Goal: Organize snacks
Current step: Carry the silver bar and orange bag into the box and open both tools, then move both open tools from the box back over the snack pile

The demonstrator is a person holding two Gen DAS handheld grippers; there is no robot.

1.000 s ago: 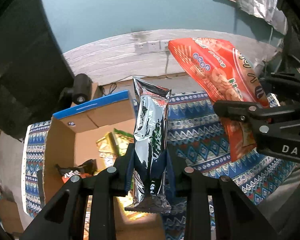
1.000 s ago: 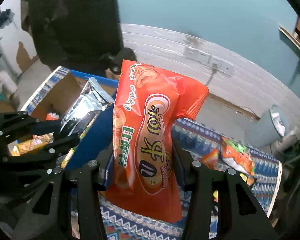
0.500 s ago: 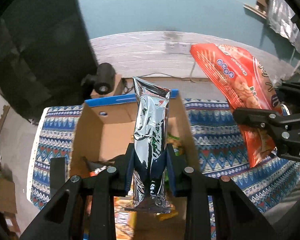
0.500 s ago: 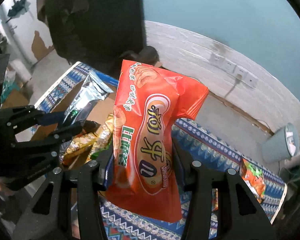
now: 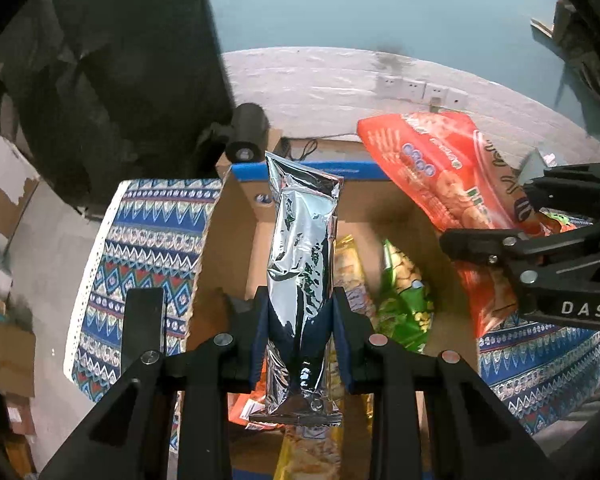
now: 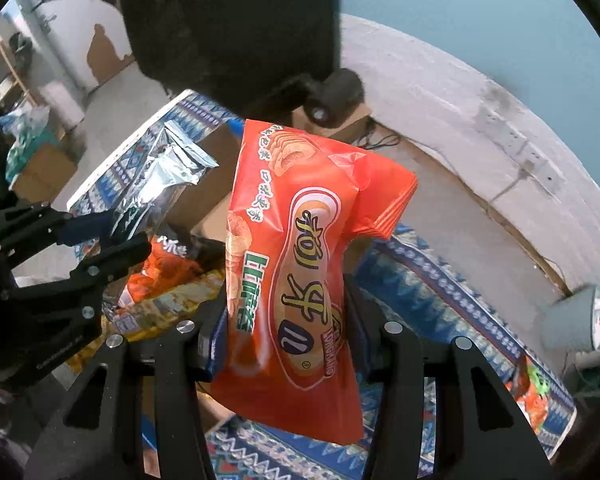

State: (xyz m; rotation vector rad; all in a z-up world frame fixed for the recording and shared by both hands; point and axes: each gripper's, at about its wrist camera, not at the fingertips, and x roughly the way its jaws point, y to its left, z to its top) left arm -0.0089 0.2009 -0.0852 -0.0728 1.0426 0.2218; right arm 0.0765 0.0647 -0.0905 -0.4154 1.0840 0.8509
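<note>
Left tool [image 5: 300, 332] clamped on silver packet [image 5: 302, 256], right tool [image 6: 286, 332] clamped on orange snack bag [image 6: 296, 272], both above open cardboard box [image 5: 380, 208] on patterned surface [image 5: 148, 240]

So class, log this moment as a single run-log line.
left gripper: shut on silver packet | right gripper: shut on red snack bag | both above cardboard box

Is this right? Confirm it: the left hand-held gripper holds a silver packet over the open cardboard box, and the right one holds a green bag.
Not quite. The right hand-held gripper holds an orange-red bag, not a green one, as the right wrist view shows. The rest stands.
</note>
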